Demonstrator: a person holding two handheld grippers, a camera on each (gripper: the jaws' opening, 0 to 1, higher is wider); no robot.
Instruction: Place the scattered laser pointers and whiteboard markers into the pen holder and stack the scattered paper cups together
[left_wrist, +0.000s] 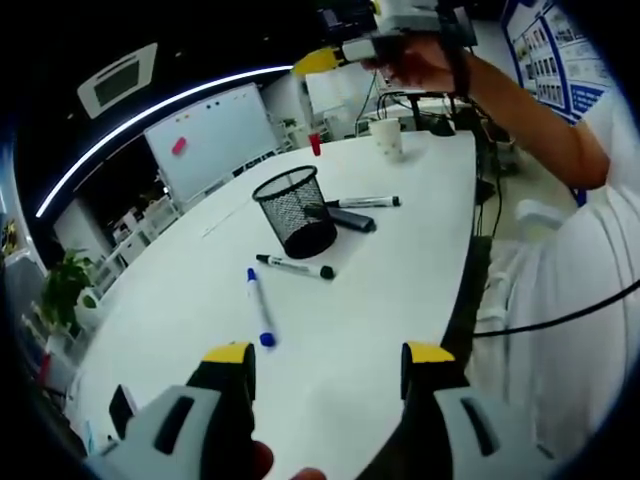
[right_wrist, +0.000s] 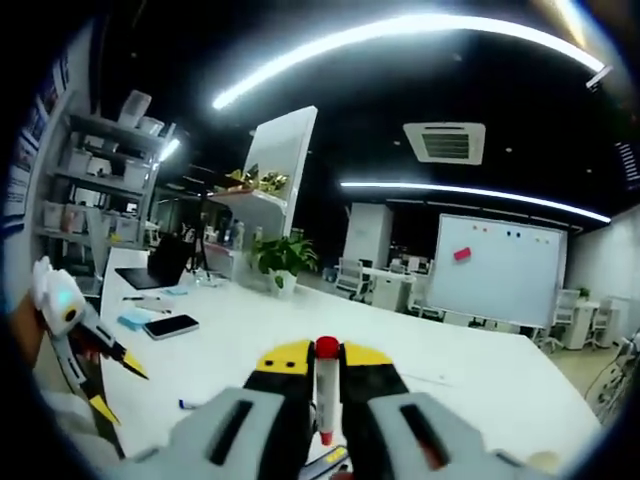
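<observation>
- Left gripper view: the left gripper (left_wrist: 328, 362) hovers over the near edge of the white table (left_wrist: 400, 290), its yellow-tipped jaws spread apart with nothing between them.
- A black mesh pen holder (left_wrist: 297, 210) stands upright mid-table.
- Near the gripper lies a blue marker (left_wrist: 261, 308); between it and the holder lies a black-capped marker (left_wrist: 296, 267).
- Right of the holder lie another black-capped marker (left_wrist: 364, 202) and a dark laser pointer (left_wrist: 348, 218), the pointer touching the holder's base.
- At the far end stand a paper cup (left_wrist: 387, 137) and a small red object (left_wrist: 316, 145), well apart from the holder.
- The right gripper (left_wrist: 318, 61) is raised at the far right, above the cup, held by a person's hand (left_wrist: 425, 65).
- Right gripper view: the right gripper (right_wrist: 318, 352) is clenched on a red-capped marker (right_wrist: 325, 390), held upright between the jaws.
- The left gripper (right_wrist: 118, 382) shows at the left edge, low.
- Farther off on the table lie a phone (right_wrist: 171, 326) and a laptop (right_wrist: 160, 266); a whiteboard (right_wrist: 498, 271) stands at the far right.
</observation>
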